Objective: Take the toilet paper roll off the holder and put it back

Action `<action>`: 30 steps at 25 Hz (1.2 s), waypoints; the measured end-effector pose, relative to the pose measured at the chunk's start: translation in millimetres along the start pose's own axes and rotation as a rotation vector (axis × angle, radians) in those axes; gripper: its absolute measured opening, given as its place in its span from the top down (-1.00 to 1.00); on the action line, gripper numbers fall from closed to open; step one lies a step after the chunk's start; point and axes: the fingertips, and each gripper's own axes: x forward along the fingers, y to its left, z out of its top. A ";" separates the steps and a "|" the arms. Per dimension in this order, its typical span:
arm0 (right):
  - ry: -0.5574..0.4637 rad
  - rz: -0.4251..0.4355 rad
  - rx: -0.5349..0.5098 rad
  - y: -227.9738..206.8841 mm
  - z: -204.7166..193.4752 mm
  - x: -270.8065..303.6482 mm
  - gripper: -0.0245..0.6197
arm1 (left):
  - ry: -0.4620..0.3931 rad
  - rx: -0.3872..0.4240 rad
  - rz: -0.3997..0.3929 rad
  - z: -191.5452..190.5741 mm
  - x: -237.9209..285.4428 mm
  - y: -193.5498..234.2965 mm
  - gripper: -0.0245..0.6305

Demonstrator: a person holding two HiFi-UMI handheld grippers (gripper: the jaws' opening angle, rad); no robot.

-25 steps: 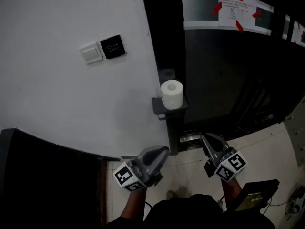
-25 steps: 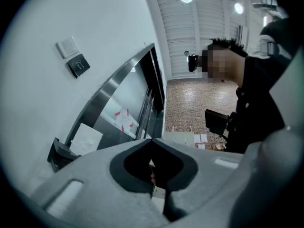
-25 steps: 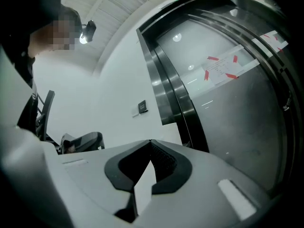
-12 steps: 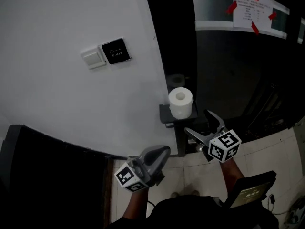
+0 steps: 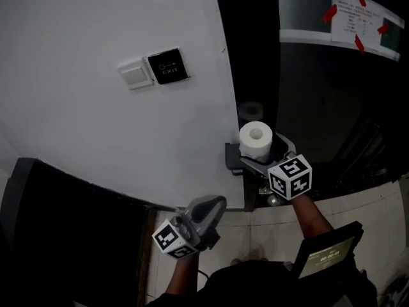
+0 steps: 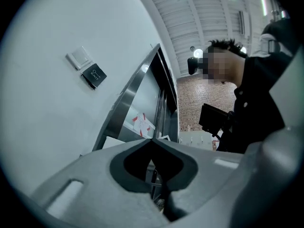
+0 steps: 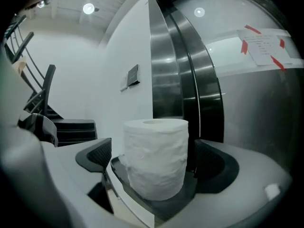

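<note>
Head view: one toilet paper roll (image 5: 255, 139) stands upright on one dark holder (image 5: 231, 158), centre right, flanked by the right gripper (image 5: 267, 156). One left gripper (image 5: 216, 204) is at lower centre.
Left gripper view: jaws clenched, empty.
Right gripper view: jaws opening, both pads clear of the centred roll.

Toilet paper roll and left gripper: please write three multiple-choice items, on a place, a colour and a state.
1. The toilet paper roll stands: A) in a basket B) on the dark holder C) on a chair.
2. The roll is: A) white B) blue C) pink.
3. The left gripper is: A) shut, empty B) shut on the roll C) wide open.
Key: B, it sits upright on the holder; A, its paper is white; A, its fingers meet with nothing between.
</note>
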 end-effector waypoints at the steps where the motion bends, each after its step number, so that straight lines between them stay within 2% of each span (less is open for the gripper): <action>1: 0.015 0.001 -0.009 0.7 0.4 4.3 -0.72 | -0.002 0.000 0.005 0.5 -1.2 1.1 0.93; 4: 0.061 -0.037 -0.040 -2.5 -1.9 14.6 -0.68 | -0.003 -0.005 0.015 0.0 -5.3 2.7 0.93; 6: 0.072 -0.078 -0.057 -7.9 -3.3 16.4 -0.45 | -0.005 -0.008 0.019 0.0 -8.5 3.8 0.93; 14: 0.002 -0.070 -0.077 -4.8 9.3 1.7 -0.42 | -0.015 -0.013 0.015 1.7 -9.4 2.5 0.93; 20: -0.104 -0.020 0.004 6.0 27.3 -52.1 -0.42 | -0.006 -0.022 -0.044 -3.3 8.7 -11.0 0.93; 24: -0.154 -0.011 0.045 8.2 22.6 -86.2 -0.42 | 0.002 -0.029 -0.094 -5.5 24.2 -21.3 0.93; 30: -0.227 0.008 0.168 6.2 9.5 -134.4 -0.42 | 0.021 -0.022 -0.153 -16.5 41.9 -55.7 0.93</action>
